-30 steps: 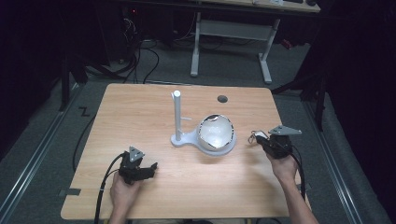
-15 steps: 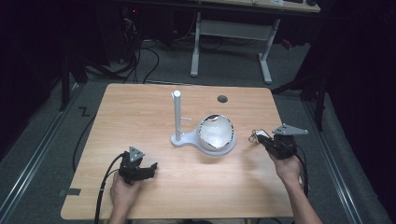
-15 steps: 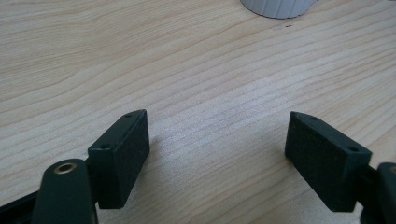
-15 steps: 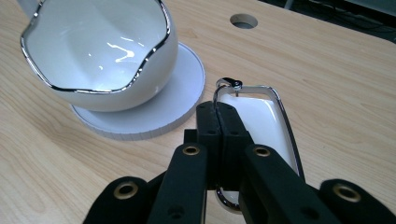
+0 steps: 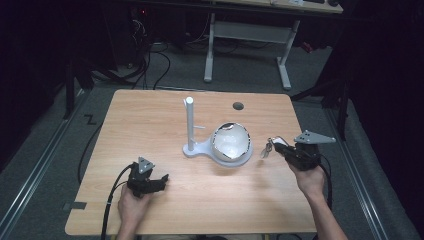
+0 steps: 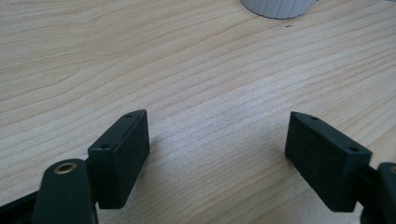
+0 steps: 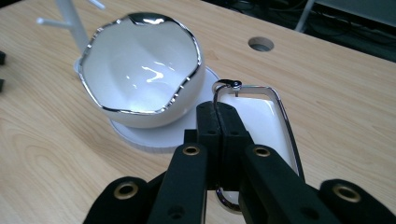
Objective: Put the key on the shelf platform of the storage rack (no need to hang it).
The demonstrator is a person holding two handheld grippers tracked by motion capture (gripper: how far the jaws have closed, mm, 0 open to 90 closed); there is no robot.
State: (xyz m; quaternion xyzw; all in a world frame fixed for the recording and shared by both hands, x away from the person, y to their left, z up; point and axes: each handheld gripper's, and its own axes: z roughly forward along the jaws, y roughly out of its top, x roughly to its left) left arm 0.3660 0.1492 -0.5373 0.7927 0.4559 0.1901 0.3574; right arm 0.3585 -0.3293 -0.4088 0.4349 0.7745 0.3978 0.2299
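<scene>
Pale wooden table (image 5: 150, 130) (dark room around)

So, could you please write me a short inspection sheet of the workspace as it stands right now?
Surface: light wooden table, round hole near its far edge.
Job's things: white stand with an upright post; white bowl with a silver rim, tilted on the stand's base; silver-framed earring on a hook.
Clutter: nothing seen.
Grippers: left gripper open, low over bare wood; right gripper shut on the earring's hook, beside the bowl.
Cables: black cable trails from the left gripper; more cables on the floor beyond the table.
Surroundings: white-legged desk behind, dark room.
</scene>
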